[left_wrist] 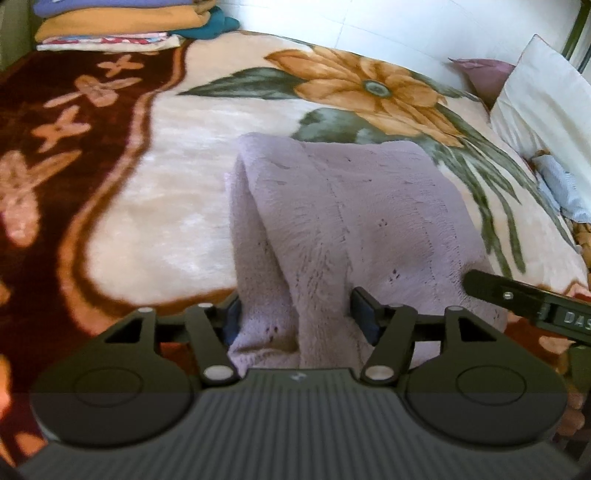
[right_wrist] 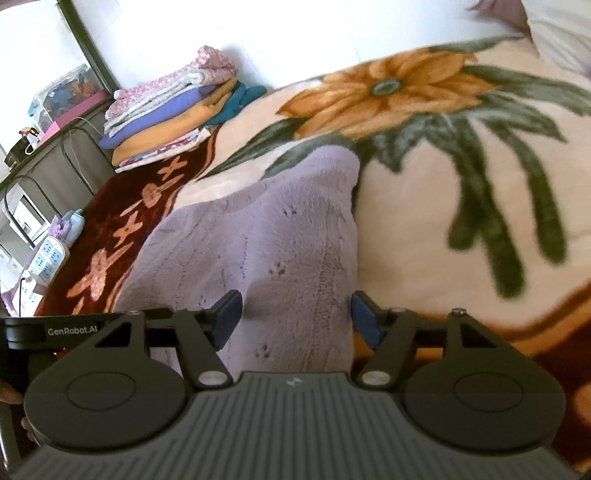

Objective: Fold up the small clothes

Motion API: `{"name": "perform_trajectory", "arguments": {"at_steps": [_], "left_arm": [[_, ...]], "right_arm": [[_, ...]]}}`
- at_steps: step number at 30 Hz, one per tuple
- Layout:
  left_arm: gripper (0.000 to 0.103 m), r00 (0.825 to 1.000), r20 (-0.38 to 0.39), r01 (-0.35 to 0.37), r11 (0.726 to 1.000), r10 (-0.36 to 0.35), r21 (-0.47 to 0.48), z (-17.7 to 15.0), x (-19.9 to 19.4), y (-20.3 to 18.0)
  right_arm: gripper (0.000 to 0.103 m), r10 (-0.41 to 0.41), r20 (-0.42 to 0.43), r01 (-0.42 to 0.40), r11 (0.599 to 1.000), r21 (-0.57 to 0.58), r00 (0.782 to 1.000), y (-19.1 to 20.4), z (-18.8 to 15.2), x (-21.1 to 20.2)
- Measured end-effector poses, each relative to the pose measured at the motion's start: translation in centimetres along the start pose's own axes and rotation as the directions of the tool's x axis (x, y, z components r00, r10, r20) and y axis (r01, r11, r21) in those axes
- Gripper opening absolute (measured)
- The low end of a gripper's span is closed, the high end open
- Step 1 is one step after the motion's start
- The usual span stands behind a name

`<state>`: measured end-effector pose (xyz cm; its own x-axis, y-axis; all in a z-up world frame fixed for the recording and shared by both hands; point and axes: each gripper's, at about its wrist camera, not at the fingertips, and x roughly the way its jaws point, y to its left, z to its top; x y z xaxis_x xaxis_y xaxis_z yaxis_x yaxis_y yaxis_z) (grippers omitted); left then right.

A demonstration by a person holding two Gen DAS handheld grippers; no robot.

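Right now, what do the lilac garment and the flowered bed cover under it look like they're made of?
The lilac garment looks like a soft fuzzy knit: brushed nap, ribbed lines and tiny eyelet holes. The flowered blanket looks like thick plush fleece, probably synthetic, with a faint sheen on its pale pile. Both are matte overall.

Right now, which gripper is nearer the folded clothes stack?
Left. The left gripper has the stack ahead-left across the blanket; the right gripper sits on the left one's right side, farther off.
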<state>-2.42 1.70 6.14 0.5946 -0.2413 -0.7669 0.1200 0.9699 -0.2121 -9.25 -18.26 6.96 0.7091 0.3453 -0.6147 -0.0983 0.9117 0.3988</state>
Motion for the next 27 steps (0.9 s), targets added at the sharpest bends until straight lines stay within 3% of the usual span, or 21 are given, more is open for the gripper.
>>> {"name": "perform_trajectory", "arguments": {"at_steps": [5, 7, 12, 15, 18, 22, 24, 27], "left_arm": [[0.065, 1.0, 0.021, -0.021, 0.999, 0.02, 0.027, -1.0, -1.8, -0.2], [0.077, 0.999, 0.023, -0.041, 0.998, 0.04, 0.046, -1.6, -2.3, -0.6], [0.079, 0.996, 0.01, -0.086, 0.993, 0.086, 0.076, -3.4, -2.7, -1.6], [0.079, 0.998, 0.005, -0.068, 0.996, 0.068, 0.059, -4.2, -2.8, -1.7], [0.079, 0.998, 0.049, -0.028, 0.999, 0.027, 0.028, -3.6, -4.0, -1.4], [0.079, 0.993, 0.108, -0.045, 0.998, 0.042, 0.032, -1.9, -4.0, -1.7], [0.079, 0.992, 0.116, -0.058, 0.997, 0.052, 0.042, -1.3, -3.1, -1.8], [0.079, 0.987, 0.096, -0.135, 0.99, 0.13, 0.046, -0.9, -1.2, -1.2]], "right_arm": [[0.076, -0.024, -0.005, 0.024, 1.0, -0.006, 1.0, 0.4, -1.0, -1.9], [0.077, -0.03, -0.017, 0.03, 0.999, -0.02, 0.999, 0.7, -1.8, -2.4], [0.079, -0.048, -0.052, 0.044, 0.997, -0.065, 0.997, 1.7, -3.7, -2.4], [0.079, -0.037, -0.012, 0.037, 0.998, -0.048, 0.999, 1.9, -4.0, -3.0], [0.079, -0.039, 0.054, 0.04, 0.999, -0.029, 0.998, 1.7, -3.1, -3.6], [0.079, -0.094, 0.098, 0.096, 0.995, -0.011, 0.991, 1.2, -1.7, -3.0], [0.079, -0.11, 0.087, 0.112, 0.994, -0.011, 0.99, 1.1, -1.2, -2.1], [0.077, -0.088, 0.028, 0.089, 0.996, -0.025, 0.996, 1.1, -0.9, 0.1]]}}
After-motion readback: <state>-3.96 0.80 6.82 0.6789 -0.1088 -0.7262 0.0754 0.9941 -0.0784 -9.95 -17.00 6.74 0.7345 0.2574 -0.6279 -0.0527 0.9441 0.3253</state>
